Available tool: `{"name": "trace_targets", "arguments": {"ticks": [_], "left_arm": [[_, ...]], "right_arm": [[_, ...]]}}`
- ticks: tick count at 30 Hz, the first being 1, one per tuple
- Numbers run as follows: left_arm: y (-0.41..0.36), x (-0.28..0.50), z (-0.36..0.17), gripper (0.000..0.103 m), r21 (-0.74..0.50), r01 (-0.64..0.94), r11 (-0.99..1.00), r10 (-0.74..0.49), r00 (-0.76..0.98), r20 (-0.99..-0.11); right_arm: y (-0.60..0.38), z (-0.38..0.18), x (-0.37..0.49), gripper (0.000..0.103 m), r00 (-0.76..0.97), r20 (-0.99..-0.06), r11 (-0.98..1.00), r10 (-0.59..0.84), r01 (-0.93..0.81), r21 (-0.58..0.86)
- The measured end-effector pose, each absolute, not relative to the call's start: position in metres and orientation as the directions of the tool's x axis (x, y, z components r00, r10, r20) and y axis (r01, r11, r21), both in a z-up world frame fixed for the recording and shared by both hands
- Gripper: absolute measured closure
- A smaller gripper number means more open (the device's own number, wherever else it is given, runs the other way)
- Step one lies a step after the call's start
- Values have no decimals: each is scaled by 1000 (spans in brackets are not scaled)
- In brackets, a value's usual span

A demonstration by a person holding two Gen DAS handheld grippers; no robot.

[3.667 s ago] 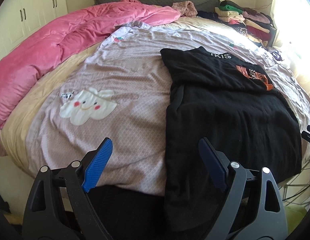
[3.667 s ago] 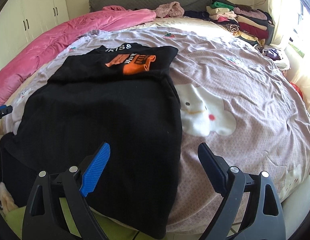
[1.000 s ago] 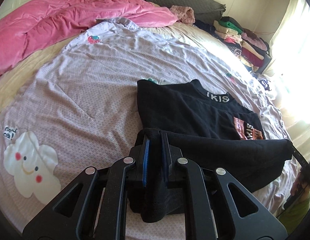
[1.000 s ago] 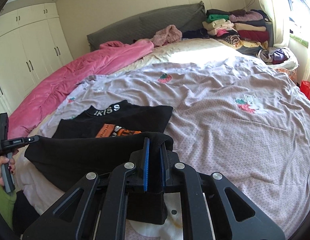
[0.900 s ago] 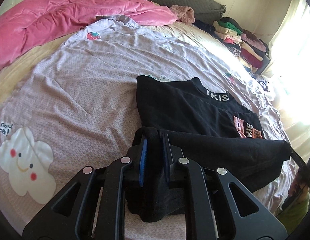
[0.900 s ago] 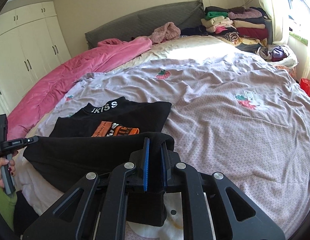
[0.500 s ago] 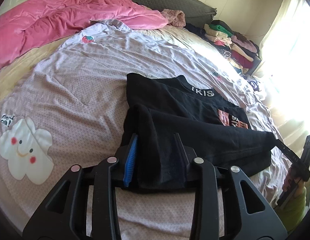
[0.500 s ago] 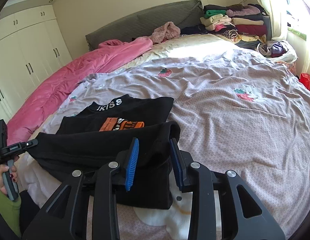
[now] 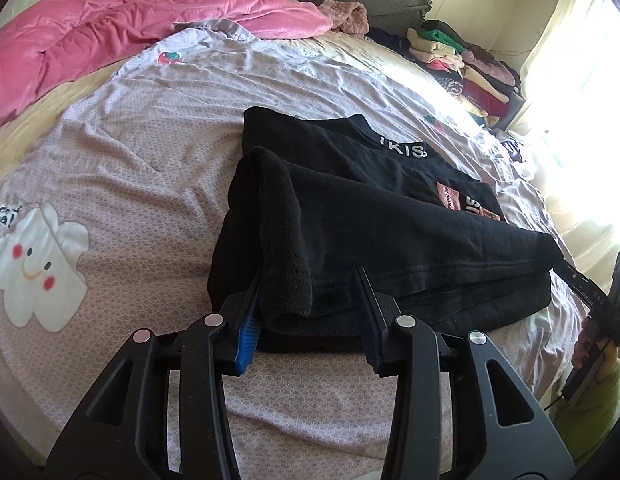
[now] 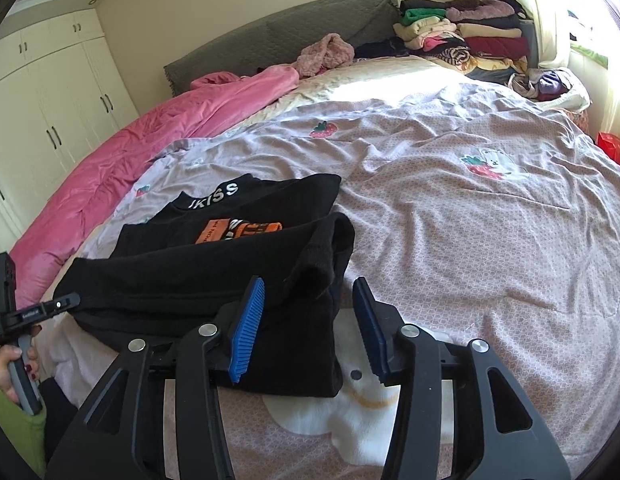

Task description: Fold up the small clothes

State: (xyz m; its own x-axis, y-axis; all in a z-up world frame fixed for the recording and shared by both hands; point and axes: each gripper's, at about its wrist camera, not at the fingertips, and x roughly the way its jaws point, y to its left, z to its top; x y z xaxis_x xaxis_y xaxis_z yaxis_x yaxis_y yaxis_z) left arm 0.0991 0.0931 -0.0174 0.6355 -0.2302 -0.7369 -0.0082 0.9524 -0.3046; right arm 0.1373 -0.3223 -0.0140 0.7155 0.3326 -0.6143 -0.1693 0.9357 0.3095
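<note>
A black top (image 9: 390, 220) with white collar lettering and an orange patch (image 10: 237, 232) lies on the lilac bedsheet (image 9: 149, 140), its lower half folded up over the chest. In the left wrist view, my left gripper (image 9: 307, 280) has its jaws opening. The fold's left corner lies loose between them, against the blue pad and clear of the other. My right gripper (image 10: 308, 284) is also opening, straddling the right corner of the black top (image 10: 189, 280) without pressing it. Each gripper shows at the far end of the fold in the other's view: the left gripper (image 10: 37, 308) and the right gripper (image 9: 582, 280).
A pink quilt (image 9: 109, 28) is bunched along the bed's far left. A stack of folded clothes (image 10: 462, 32) sits at the head of the bed by the window. A grey headboard (image 10: 289, 32) and white wardrobes (image 10: 49, 100) stand behind. Bare sheet (image 10: 470, 240) spreads right of the top.
Both grippers were shut on the hem corners a second ago; their jaws have since parted and the folded hem has dropped onto the top's chest. The left gripper has sunk slightly.
</note>
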Motion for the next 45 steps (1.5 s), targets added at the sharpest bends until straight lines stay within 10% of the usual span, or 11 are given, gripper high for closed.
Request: {"name": "trace_targets", "arguments": {"ticks": [6,10,45], "left_arm": [[88,106,-21,91,-311,-4,950,-240,627,-741],[86,111,-19,101,-314,3,949,-246,629,-738],[125,203,23,101,-328,-55,943,-190,722,-666]], "right_arm": [[-323,-18,157,62,700,-624,928,348,-163,335],[-317,-20,166,92,684,-634,926,360,-182,331],[-308,20,249,95,776,-521,909,356,-159,384]]}}
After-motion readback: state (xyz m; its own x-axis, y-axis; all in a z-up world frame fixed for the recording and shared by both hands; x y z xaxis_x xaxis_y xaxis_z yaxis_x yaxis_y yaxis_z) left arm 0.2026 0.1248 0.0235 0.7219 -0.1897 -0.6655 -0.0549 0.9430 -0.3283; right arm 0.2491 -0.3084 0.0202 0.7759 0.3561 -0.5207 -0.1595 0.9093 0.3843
